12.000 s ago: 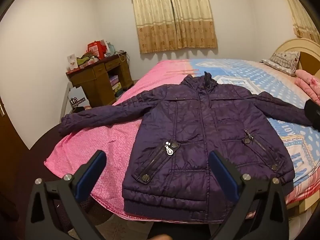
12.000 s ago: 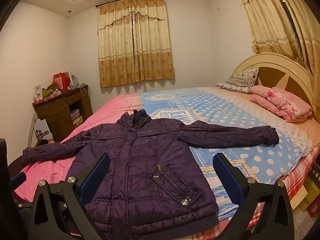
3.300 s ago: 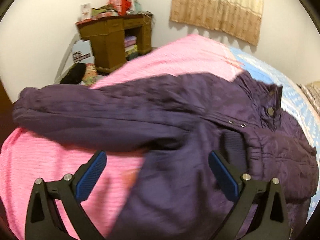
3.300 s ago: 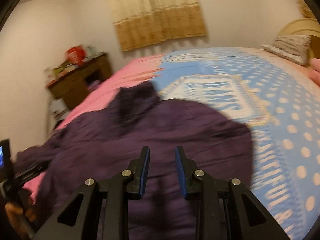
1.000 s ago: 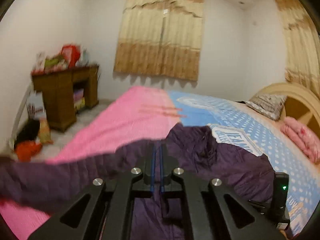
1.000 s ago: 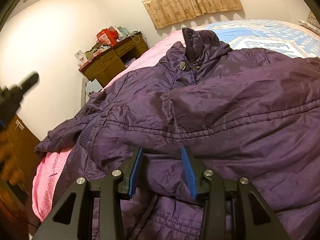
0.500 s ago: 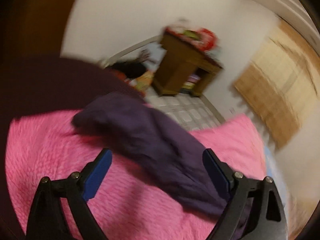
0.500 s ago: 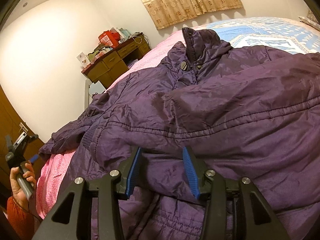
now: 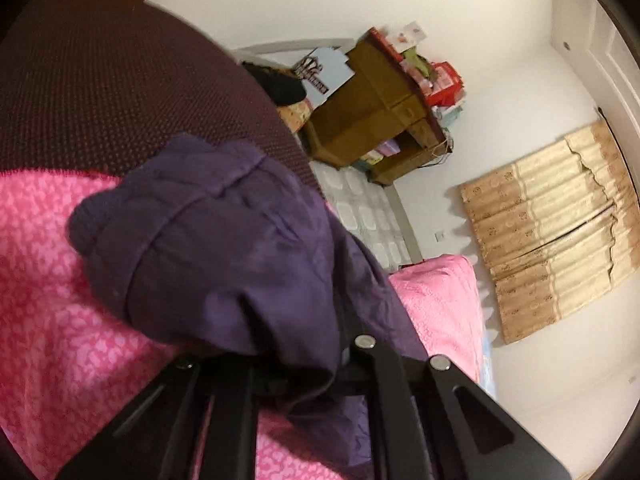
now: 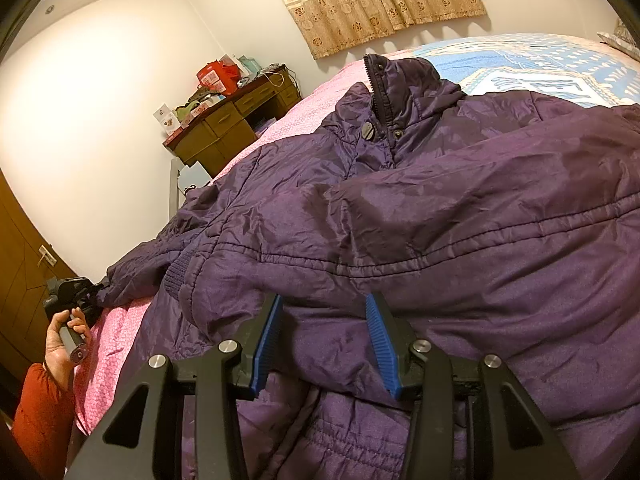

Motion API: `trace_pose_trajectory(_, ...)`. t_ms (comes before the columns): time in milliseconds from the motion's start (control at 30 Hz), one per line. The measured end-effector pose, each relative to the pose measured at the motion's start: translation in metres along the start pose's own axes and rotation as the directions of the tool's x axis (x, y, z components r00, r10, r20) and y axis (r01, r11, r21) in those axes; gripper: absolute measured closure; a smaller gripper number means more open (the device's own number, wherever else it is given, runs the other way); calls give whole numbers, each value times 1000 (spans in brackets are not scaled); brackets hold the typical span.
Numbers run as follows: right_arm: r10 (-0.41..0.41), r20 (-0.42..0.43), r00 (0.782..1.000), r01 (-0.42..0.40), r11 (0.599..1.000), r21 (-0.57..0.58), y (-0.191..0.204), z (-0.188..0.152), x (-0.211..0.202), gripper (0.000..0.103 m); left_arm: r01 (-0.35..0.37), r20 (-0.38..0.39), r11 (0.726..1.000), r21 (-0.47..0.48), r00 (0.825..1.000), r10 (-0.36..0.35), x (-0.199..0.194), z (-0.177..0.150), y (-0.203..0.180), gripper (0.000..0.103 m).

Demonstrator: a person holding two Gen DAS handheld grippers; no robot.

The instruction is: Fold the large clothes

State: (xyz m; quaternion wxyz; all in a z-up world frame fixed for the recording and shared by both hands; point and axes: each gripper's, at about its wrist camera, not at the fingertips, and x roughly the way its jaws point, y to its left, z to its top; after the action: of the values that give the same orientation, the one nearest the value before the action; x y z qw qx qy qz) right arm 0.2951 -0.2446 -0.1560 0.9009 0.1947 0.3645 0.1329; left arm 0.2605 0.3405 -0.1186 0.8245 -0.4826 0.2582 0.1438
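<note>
A purple padded jacket lies on the bed, its right sleeve folded across the chest. My right gripper hovers low over the folded sleeve, jaws partly open and holding nothing. My left gripper is shut on the jacket's left sleeve just behind the ribbed cuff, over the pink bedspread; its fingertips are hidden by the fabric. In the right wrist view that gripper sits at the sleeve's end, in a hand with an orange-red cuff.
A wooden desk piled with boxes stands against the left wall, also in the left wrist view. A dark dotted surface lies past the bed's edge. Curtains hang behind. Blue patterned bedding lies beyond the collar.
My left gripper has come down on the left sleeve near the cuff and shut on it; half a second ago it was open above it. The right gripper has barely moved.
</note>
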Motion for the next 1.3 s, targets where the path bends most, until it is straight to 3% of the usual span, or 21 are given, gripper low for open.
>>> trace_pose_trajectory(100, 2, 1, 1000, -2, 1000, 1, 1, 0, 0, 57, -32, 79, 985, 172, 997, 19, -19, -6, -31, 95)
trace_pose_trajectory(133, 4, 1, 1000, -4, 1000, 2, 1, 0, 0, 57, -20, 103, 972, 233, 995, -4, -27, -10, -46, 96)
trace_pose_trajectory(167, 7, 2, 1000, -7, 1000, 4, 1, 0, 1, 57, 2, 117, 956, 295, 992, -39, -36, -15, -62, 96)
trace_pose_trajectory(233, 13, 3, 1000, -13, 1000, 7, 0, 0, 0, 57, 52, 131, 889, 454, 984, -124, -55, -34, -105, 96)
trace_pose_trajectory(300, 19, 6, 1000, -19, 1000, 12, -1, -1, 0, 57, 99, 108, 797, 596, 973, -202, -73, -63, -147, 96)
trace_pose_trajectory(400, 31, 8, 999, -31, 999, 21, -4, -1, 0, 57, 176, 14, 598, 782, 954, -300, -99, -134, -207, 96)
trace_pose_trajectory(467, 38, 9, 999, -38, 999, 27, -5, -1, -1, 57, 234, -87, 444, 865, 941, -327, -111, -197, -236, 96)
trace_pose_trajectory(500, 41, 10, 999, -42, 999, 29, -6, -1, -1, 57, 256, -131, 382, 888, 937, -323, -112, -222, -244, 96)
trace_pose_trajectory(567, 49, 11, 999, -50, 998, 37, -8, -1, -1, 57, 301, -230, 225, 927, 928, -294, -115, -286, -253, 96)
trace_pose_trajectory(633, 57, 13, 998, -58, 997, 45, -10, 0, -2, 57, 310, -278, 113, 944, 931, -237, -114, -334, -253, 94)
trace_pose_trajectory(667, 61, 13, 998, -61, 997, 48, -11, 0, -2, 57, 317, -295, 82, 945, 933, -207, -112, -351, -251, 93)
trace_pose_trajectory(700, 65, 14, 998, -66, 996, 52, -12, 0, -2, 57, 330, -315, 65, 942, 933, -171, -110, -369, -246, 89)
trace_pose_trajectory(767, 75, 15, 997, -76, 995, 62, -14, 0, -2, 57, 343, -332, 74, 936, 934, -133, -105, -377, -237, 87)
trace_pose_trajectory(800, 80, 16, 997, -81, 994, 67, -15, 0, -3, 57, 340, -329, 74, 938, 936, -127, -104, -374, -234, 81)
trace_pose_trajectory(867, 89, 19, 996, -91, 993, 74, -16, 1, -3, 57, 335, -326, 56, 941, 937, -126, -112, -374, -226, 62)
trace_pose_trajectory(933, 95, 20, 995, -97, 992, 79, -17, 0, -3, 57, 339, -329, 56, 939, 933, -144, -119, -362, -216, 37)
trace_pose_trajectory(1100, 97, 20, 995, -99, 992, 82, -17, 1, -3, 57, 318, -312, 15, 948, 936, -164, -133, -360, -194, 33)
trace_pose_trajectory(1133, 97, 20, 995, -98, 992, 82, -17, 1, -3, 57, 325, -316, 28, 945, 934, -168, -136, -357, -189, 33)
trace_pose_trajectory(1200, 92, 18, 996, -93, 992, 84, -17, 1, -4, 57, 339, -321, 90, 936, 932, -166, -135, -345, -180, 33)
trace_pose_trajectory(1300, 21, -1, 1000, -21, 998, 64, -8, 2, -10, 57, 317, -288, 207, 926, 945, -157, -134, -317, -166, 33)
